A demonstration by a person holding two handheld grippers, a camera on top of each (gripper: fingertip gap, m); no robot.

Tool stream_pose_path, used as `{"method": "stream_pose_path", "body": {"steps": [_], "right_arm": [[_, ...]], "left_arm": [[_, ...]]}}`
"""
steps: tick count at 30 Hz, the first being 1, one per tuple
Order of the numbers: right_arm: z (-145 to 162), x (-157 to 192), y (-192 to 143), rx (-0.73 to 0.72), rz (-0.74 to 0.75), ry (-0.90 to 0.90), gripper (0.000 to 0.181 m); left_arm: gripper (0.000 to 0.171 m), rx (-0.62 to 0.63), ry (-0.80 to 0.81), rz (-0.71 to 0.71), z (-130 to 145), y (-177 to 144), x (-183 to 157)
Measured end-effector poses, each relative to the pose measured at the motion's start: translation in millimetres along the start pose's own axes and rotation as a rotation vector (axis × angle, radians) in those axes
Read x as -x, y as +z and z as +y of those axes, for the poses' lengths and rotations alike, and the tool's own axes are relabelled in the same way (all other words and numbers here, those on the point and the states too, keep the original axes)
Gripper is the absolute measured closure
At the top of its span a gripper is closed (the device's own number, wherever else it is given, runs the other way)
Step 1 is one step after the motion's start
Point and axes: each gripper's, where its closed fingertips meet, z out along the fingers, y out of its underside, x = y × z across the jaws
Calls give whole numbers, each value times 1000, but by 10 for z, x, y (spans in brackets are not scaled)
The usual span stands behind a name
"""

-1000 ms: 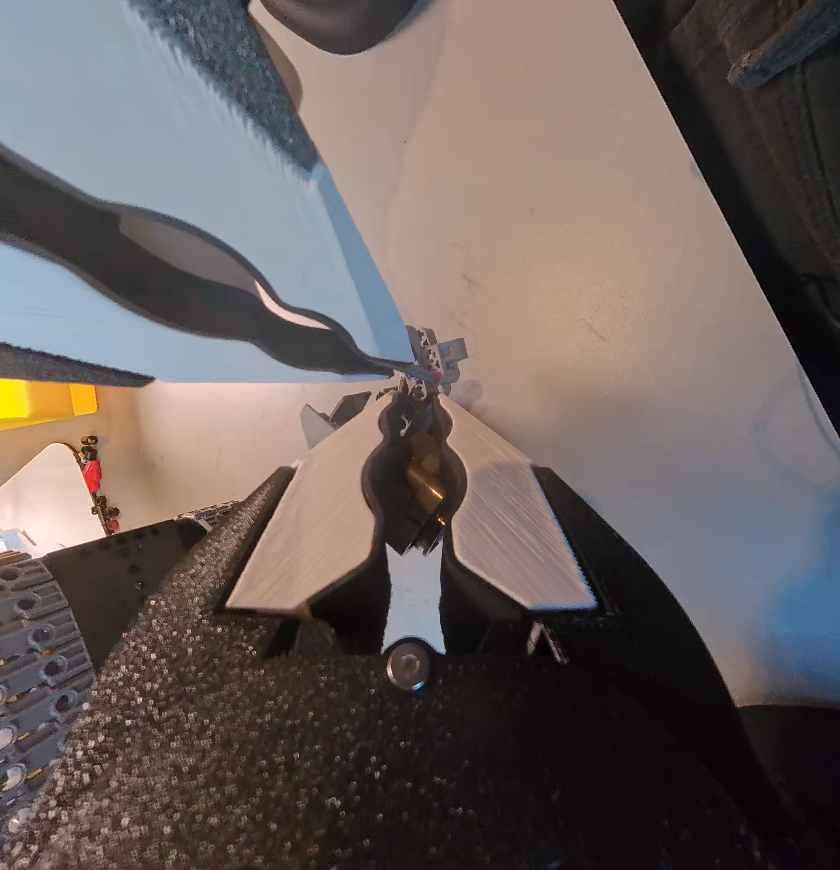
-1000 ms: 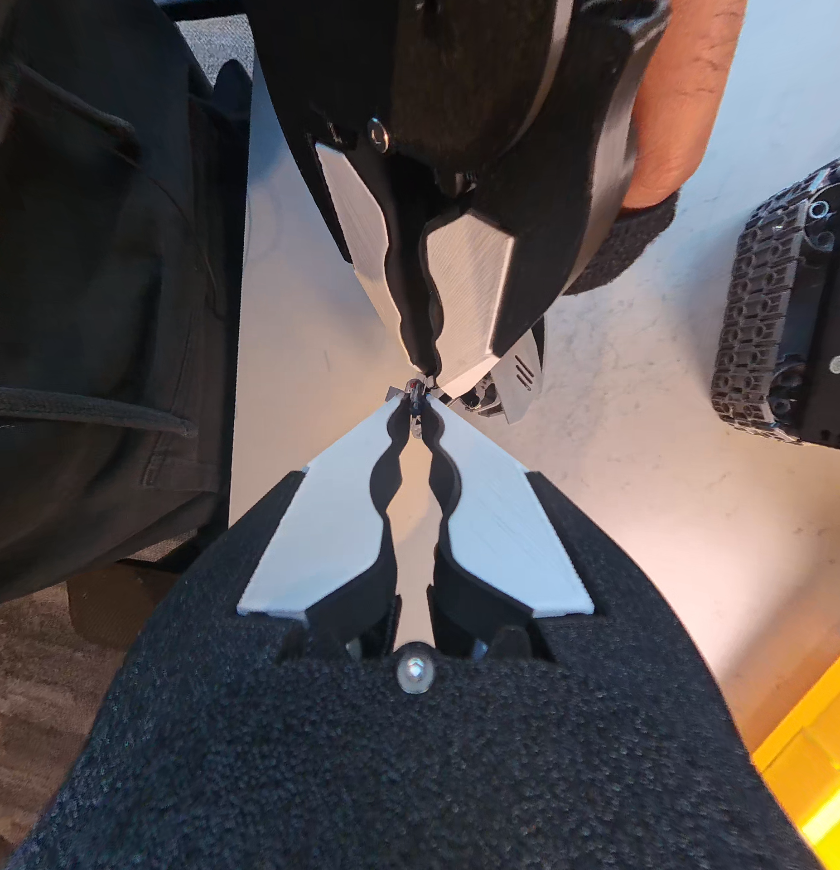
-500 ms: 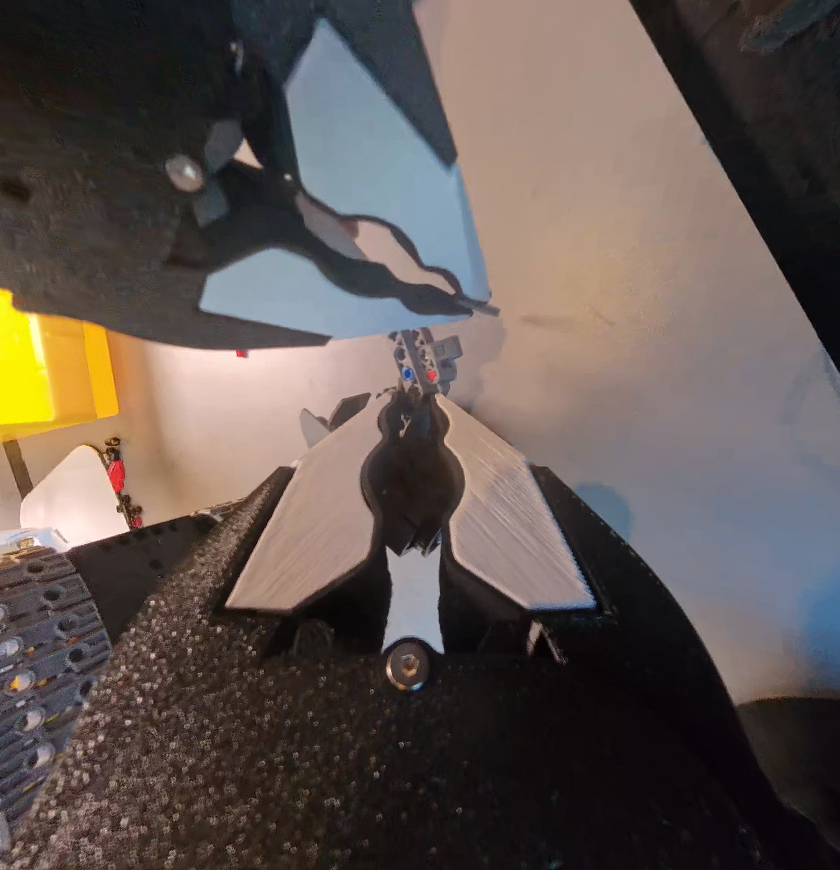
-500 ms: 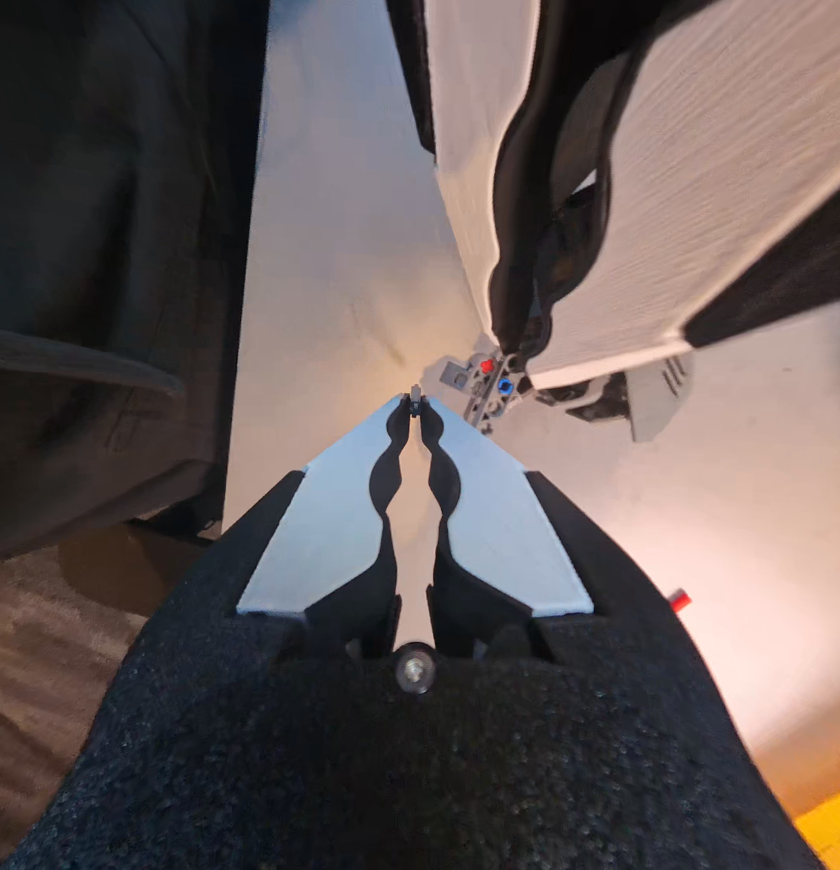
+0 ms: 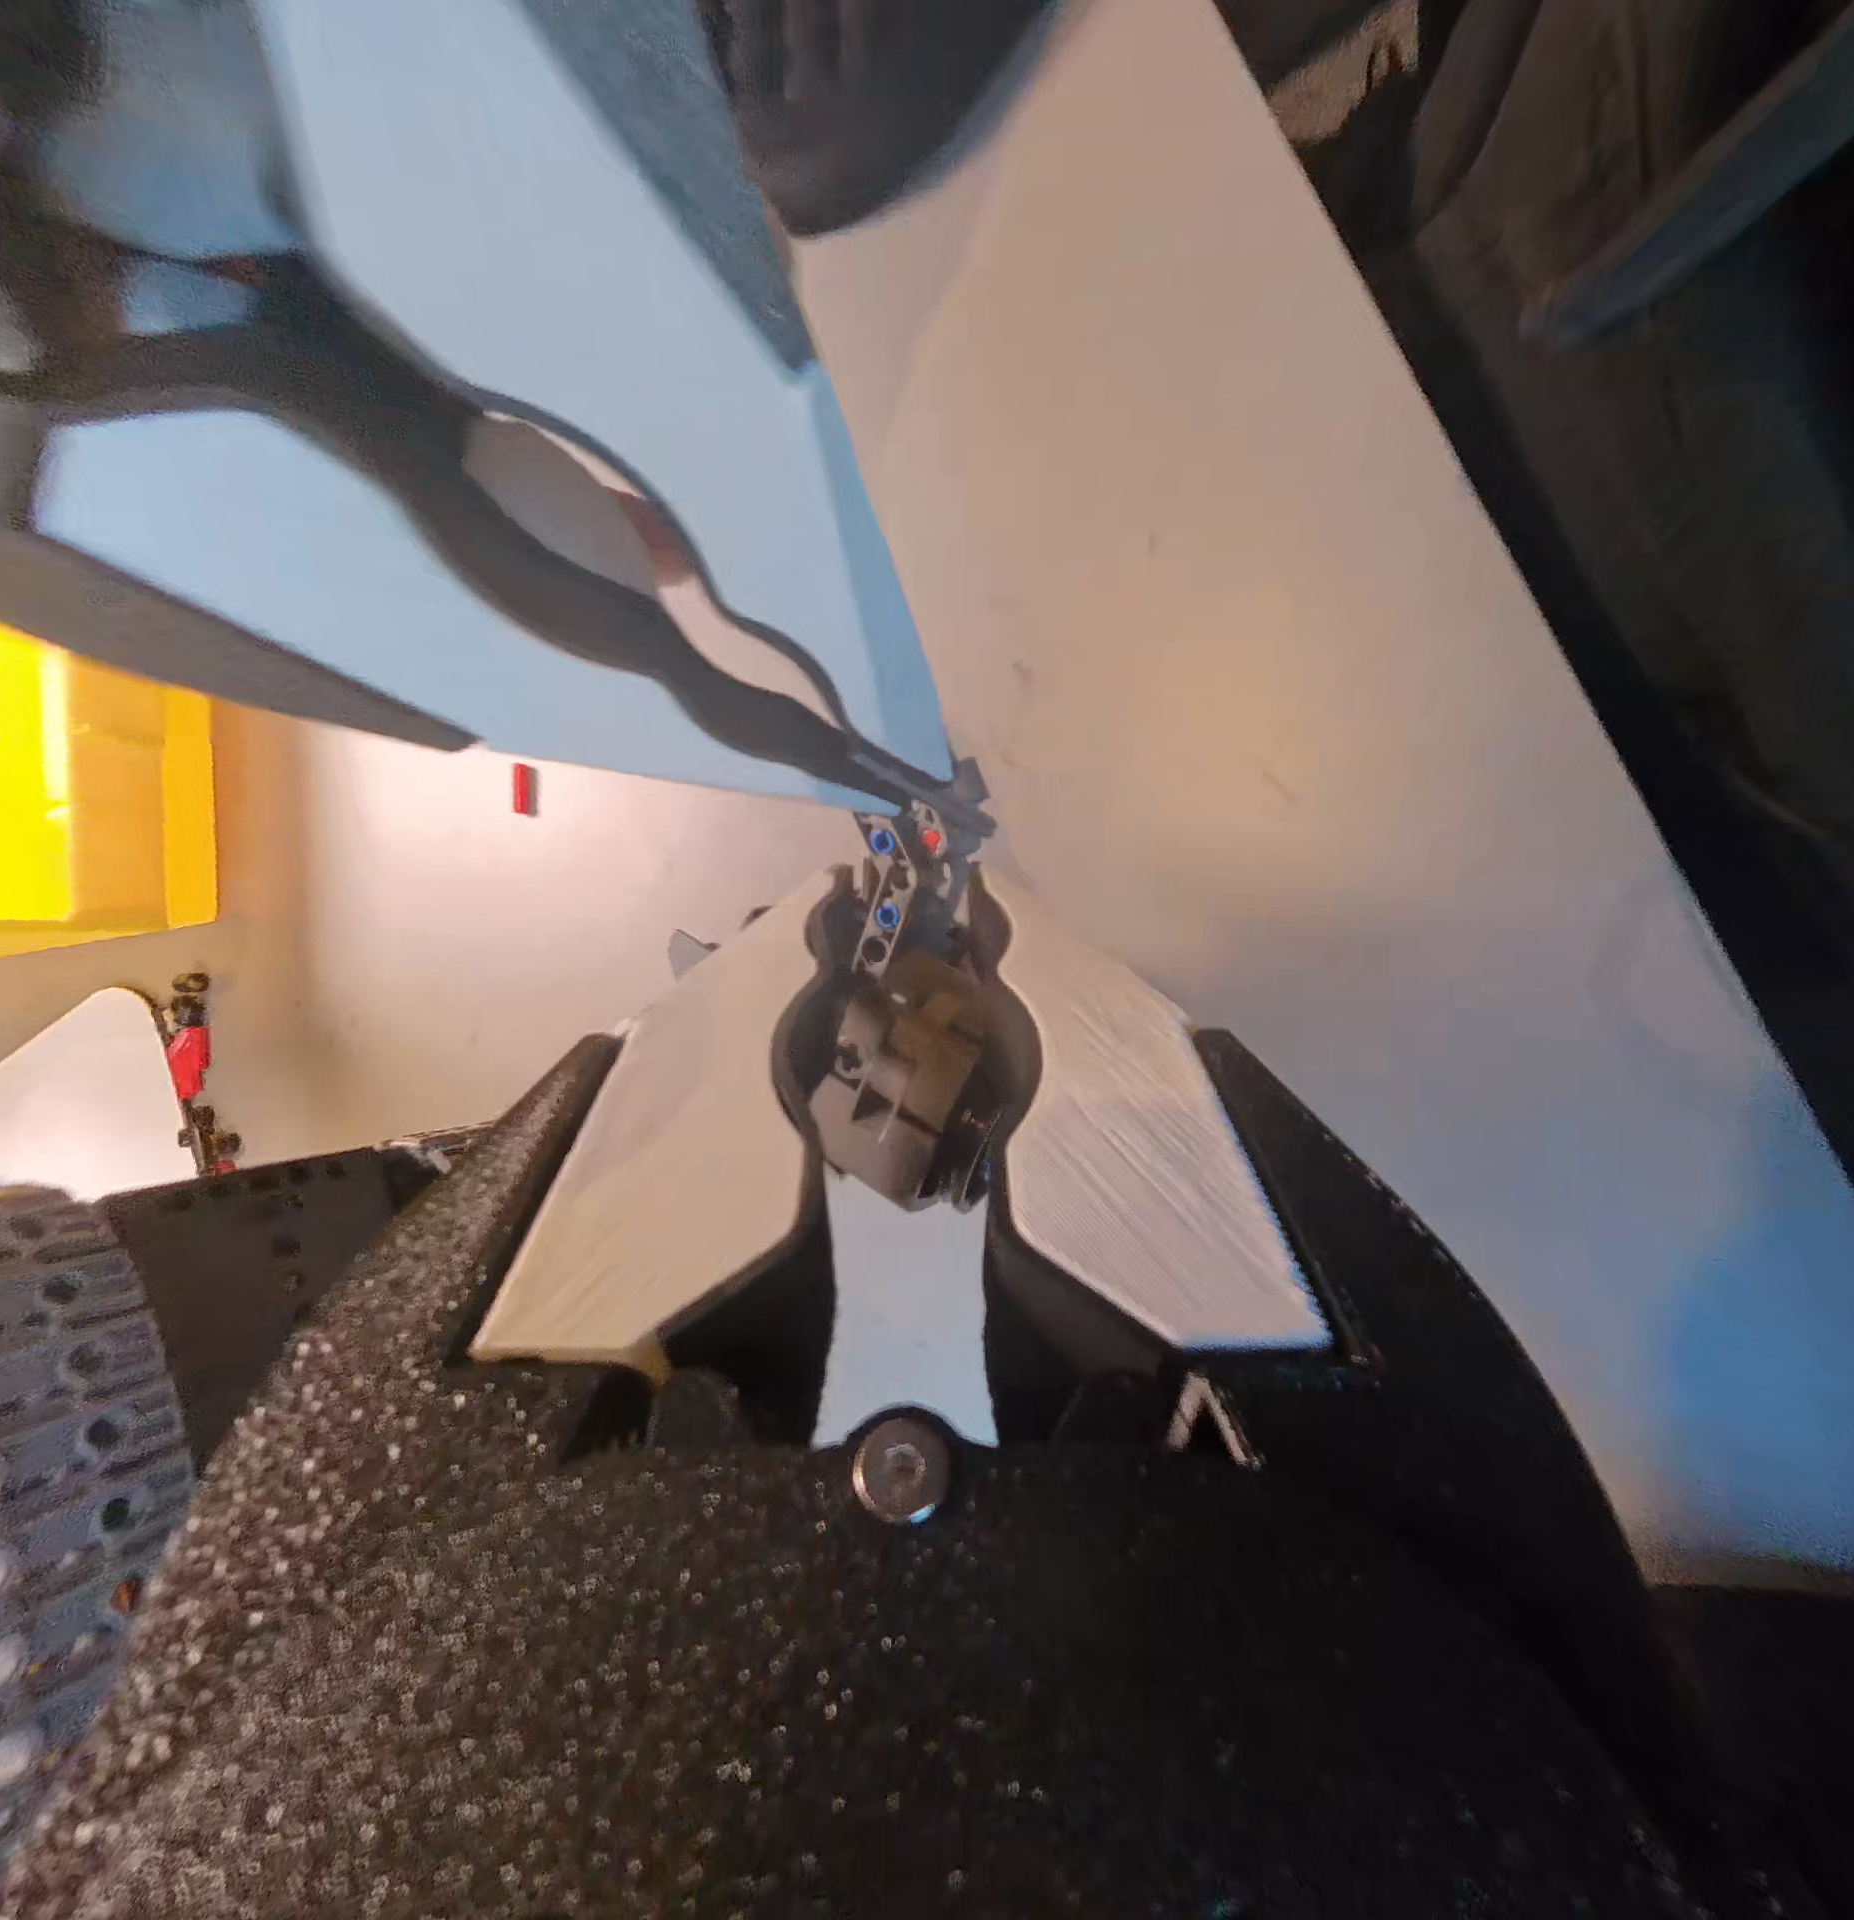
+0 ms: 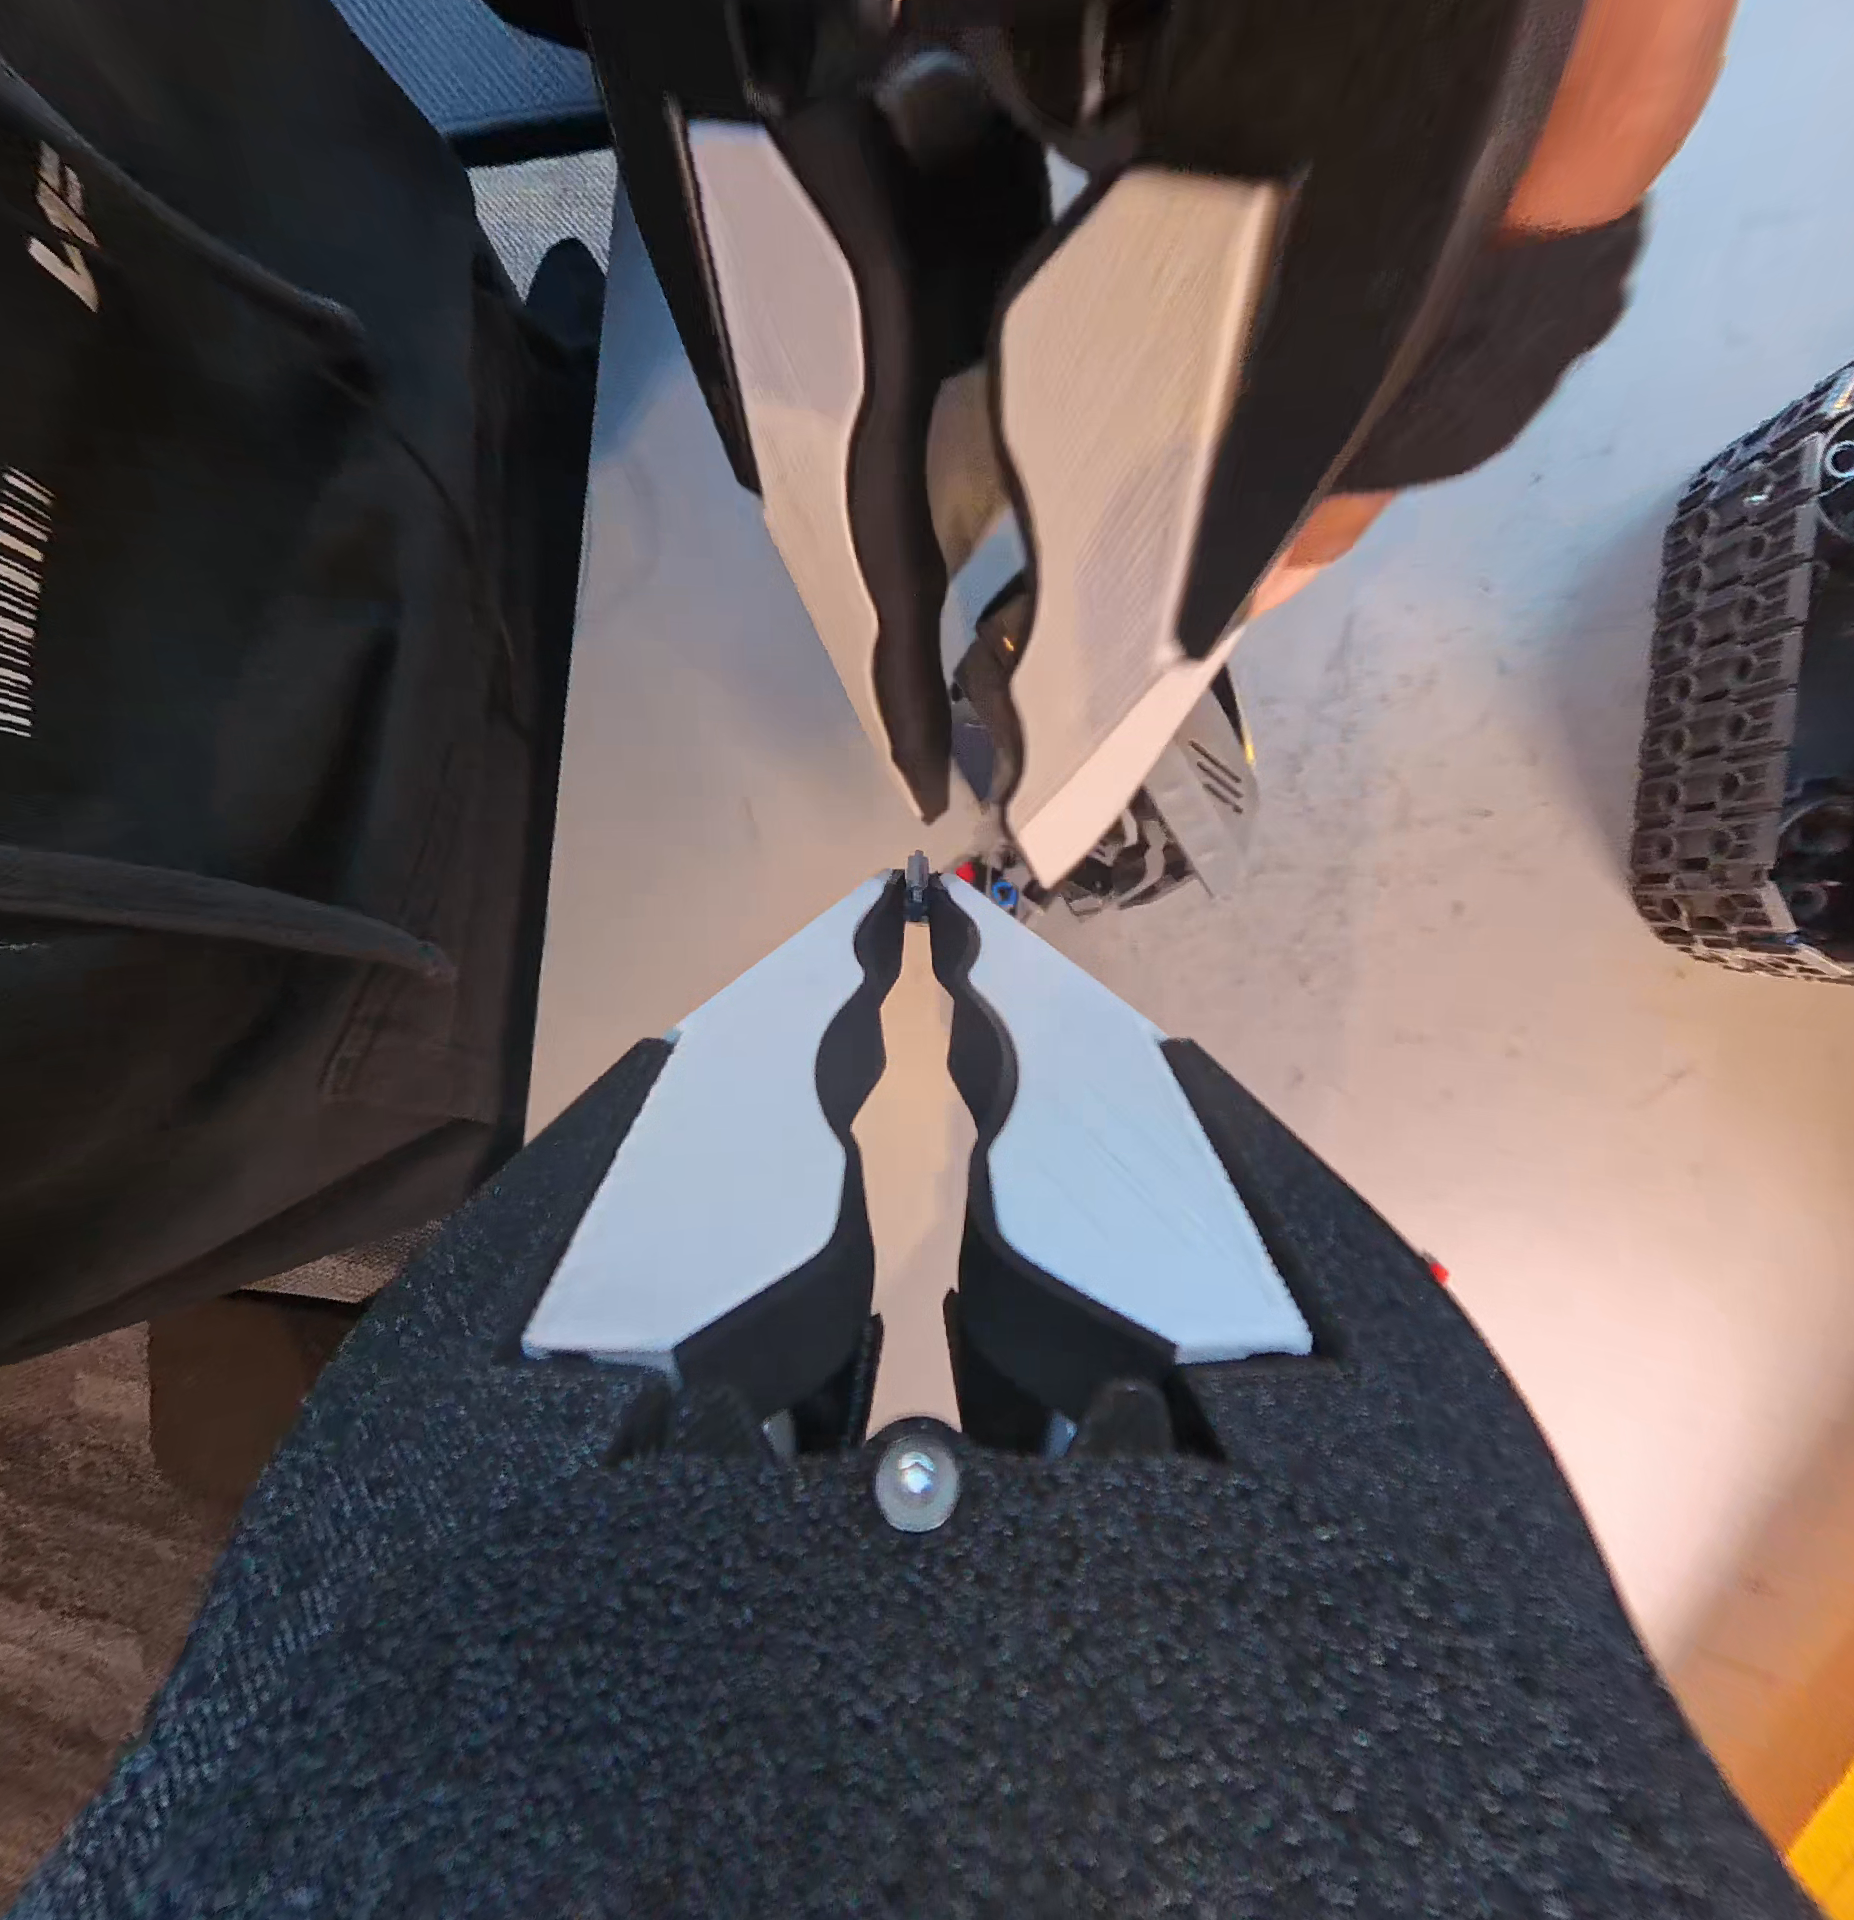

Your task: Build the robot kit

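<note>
My left gripper (image 5: 907, 883) is shut on a small brick assembly (image 5: 902, 1049) of grey and tan parts. A grey beam (image 5: 887, 904) with blue pins and a red pin sticks out past its tips. My right gripper (image 6: 915, 894) is shut on a tiny dark pin (image 6: 915, 883). It also shows in the left wrist view (image 5: 923, 795), coming in from the upper left, its tips touching or almost touching the top of the beam. In the right wrist view the left gripper (image 6: 970, 810) points down from above, tip to tip with mine, and the assembly (image 6: 1131, 852) hangs behind it.
Both grippers work over a white table (image 5: 1266, 727). A black tracked brick vehicle (image 6: 1775, 675) stands to the right. A yellow bin (image 5: 71, 769), a loose red piece (image 5: 525, 788) and a white panel (image 5: 61, 1081) lie beyond. A person in dark clothes (image 6: 175, 623) sits at the table edge.
Half a second ago the right gripper had drawn away from the assembly; now it is back tip to tip with the left gripper, still holding the pin. The left gripper keeps its hold.
</note>
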Motion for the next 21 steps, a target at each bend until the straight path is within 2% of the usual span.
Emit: {"method": "stream_pose_path", "body": {"steps": [4, 6, 8, 12, 14, 16, 21], "right_arm": [[-21, -25, -51, -18, 12, 2, 177], [6, -58, -82, -30, 19, 7, 177], [16, -103, -108, -44, 24, 14, 177], [-10, -119, -86, -48, 21, 10, 177], [-68, -106, -129, -66, 15, 8, 177], [-119, -93, -242, -93, 19, 8, 177], [-132, -157, -380, -64, 61, -5, 177]], "left_arm": [[123, -105, -182, -74, -15, -215, 135], [96, -112, -357, -55, 109, -171, 133], [85, -104, -527, -28, 259, -47, 115], [86, -150, -696, -1, 334, 89, 102], [95, -139, -738, 11, 378, 146, 86], [104, -150, -724, 15, 356, 184, 46], [105, -126, -639, -41, 325, 211, 43]]}}
